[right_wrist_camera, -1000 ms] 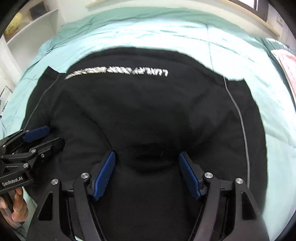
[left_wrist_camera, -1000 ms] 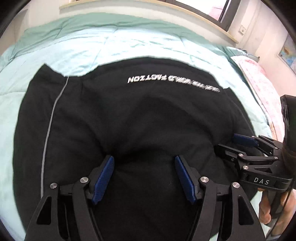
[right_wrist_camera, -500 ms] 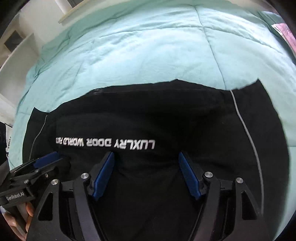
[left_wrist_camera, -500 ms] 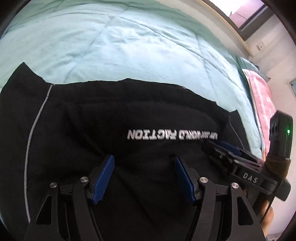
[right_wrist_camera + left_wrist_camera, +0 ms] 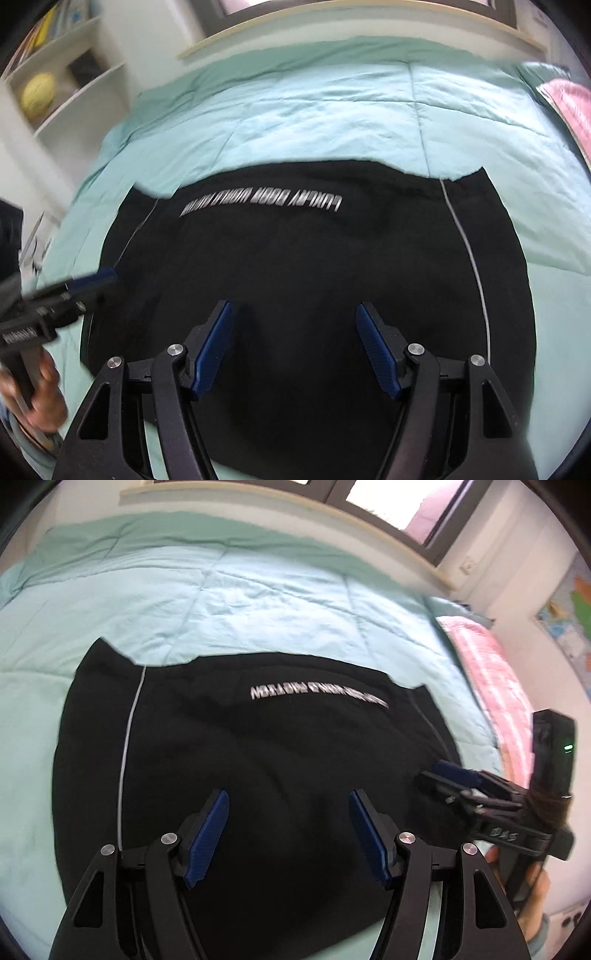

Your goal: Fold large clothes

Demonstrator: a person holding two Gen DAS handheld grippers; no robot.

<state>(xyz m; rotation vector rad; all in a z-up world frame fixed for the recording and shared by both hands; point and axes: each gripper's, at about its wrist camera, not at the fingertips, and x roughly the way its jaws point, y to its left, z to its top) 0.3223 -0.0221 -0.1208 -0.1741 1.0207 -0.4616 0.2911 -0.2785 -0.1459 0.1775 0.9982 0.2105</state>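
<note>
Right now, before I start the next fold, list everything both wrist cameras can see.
black garment: one, black with thin pale piping lines and a band of white lettering, spread across the near part of the bed, under both grippers
quilt: one, pale teal, covering the bed
pink cloth: one, pink, at the right edge of the bed
shelf unit: one, white, beyond the bed's left side
yellow ball: one, yellow, on a shelf
window: one, dark frame, above the far side
poster: one, multicoloured, on the right wall
left gripper: one, black with blue pads, open over the garment
right gripper: one, black with blue pads, open over the garment
</note>
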